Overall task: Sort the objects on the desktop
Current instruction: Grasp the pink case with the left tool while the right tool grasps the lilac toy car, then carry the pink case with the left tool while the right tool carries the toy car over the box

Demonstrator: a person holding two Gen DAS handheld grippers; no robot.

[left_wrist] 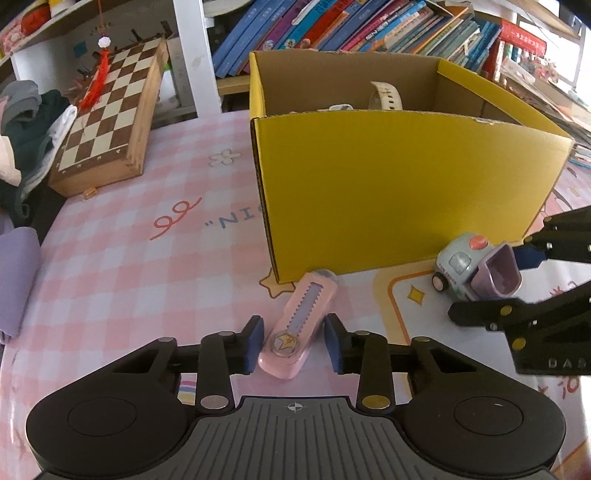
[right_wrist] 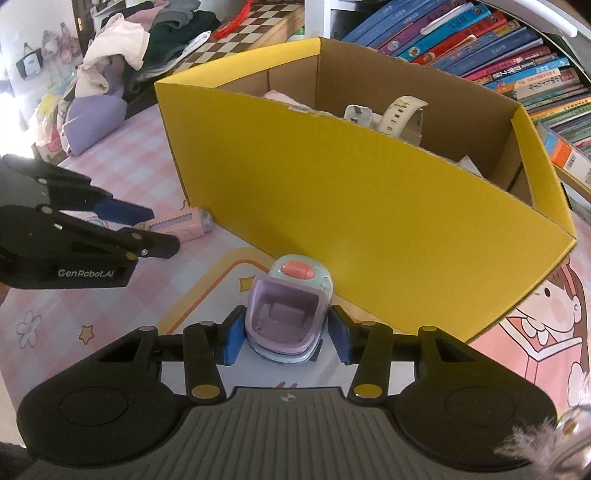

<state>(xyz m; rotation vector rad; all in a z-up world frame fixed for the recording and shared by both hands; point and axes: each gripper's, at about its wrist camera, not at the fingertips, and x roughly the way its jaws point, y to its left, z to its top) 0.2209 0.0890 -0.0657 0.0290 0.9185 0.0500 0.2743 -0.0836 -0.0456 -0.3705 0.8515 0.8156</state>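
The left gripper (left_wrist: 294,341) sits low over the table, and its two blue pads are apart. A pink box cutter (left_wrist: 295,325) lies flat between them. The left pad is just beside the cutter's side, and the right pad has a small gap next to it. The far tip of the cutter nearly reaches the bottom corner of the yellow box (left_wrist: 406,192).

The right gripper (right_wrist: 287,341) is low too. Its blue pads are apart, one on each side of a small toy truck (right_wrist: 286,314). The truck has a purple bucket at the back and a pink button on top. I cannot tell if the pads touch the truck; there looks to be a thin gap on each side. The truck stands just in front of the box's long yellow wall, near it but not touching.

The box is open on top. A cream watch strap (right_wrist: 400,112) and some other small things lie inside. Its walls are tall, well above the truck and the cutter.

The table has a pink checked cloth (left_wrist: 122,258). To the left of the box there is a lot of open cloth. A chess board (left_wrist: 110,118) rests at the far left, beside a pile of clothes (left_wrist: 22,125). Books (left_wrist: 369,29) fill the shelf behind the box. The two grippers are near each other, with open cloth between them.
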